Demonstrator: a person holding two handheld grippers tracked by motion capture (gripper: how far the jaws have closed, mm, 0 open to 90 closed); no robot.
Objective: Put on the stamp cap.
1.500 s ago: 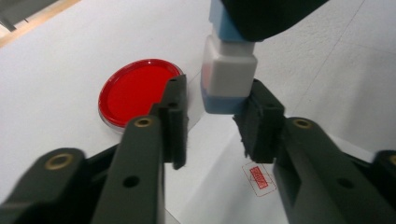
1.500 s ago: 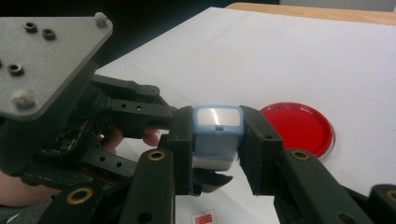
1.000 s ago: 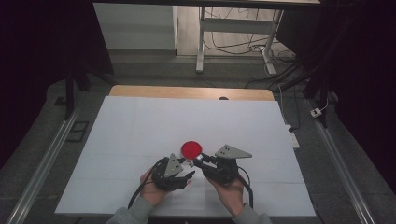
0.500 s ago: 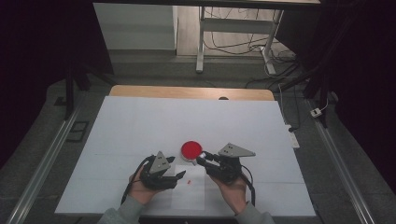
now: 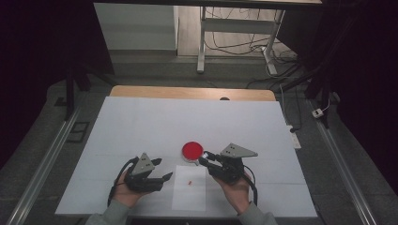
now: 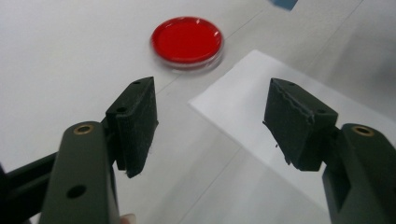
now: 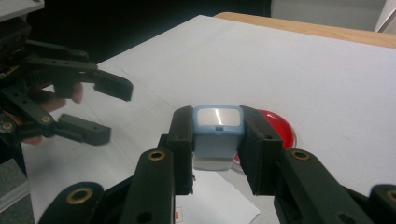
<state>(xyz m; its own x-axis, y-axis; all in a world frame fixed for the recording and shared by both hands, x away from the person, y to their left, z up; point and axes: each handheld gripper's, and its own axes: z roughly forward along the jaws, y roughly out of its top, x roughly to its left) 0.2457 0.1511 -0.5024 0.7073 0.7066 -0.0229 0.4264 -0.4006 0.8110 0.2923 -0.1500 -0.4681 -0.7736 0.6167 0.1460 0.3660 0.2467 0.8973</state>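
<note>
Dish: a shallow clear round dish [image 5: 193, 150] with a red filling lies flat just below the centre of the high view, on the white surface [image 5: 141, 122]; in the left gripper view it sits at the upper middle [image 6: 187, 41], beyond the jaws.
Left gripper: at lower left of the high view [image 5: 159, 172], well apart from the dish; its jaws have just been opening and now stand spread with nothing between them — bare surface shows in the gap [image 6: 210, 121].
Right gripper: at lower centre-right of the high view [image 5: 205, 158], its tips just beside the dish; its jaws are pressed on a small pale-blue block with a glossy grey face [image 7: 217, 133], held upright in front of the dish.
Paper sheet: a white sheet [image 5: 190, 187] lies between the two grippers, with a tiny red speck [image 5: 190, 182] on it.
Edges: a wooden strip [image 5: 187, 93] runs along the far edge of the surface.
Open room: the upper and left parts of the surface lie bare.
</note>
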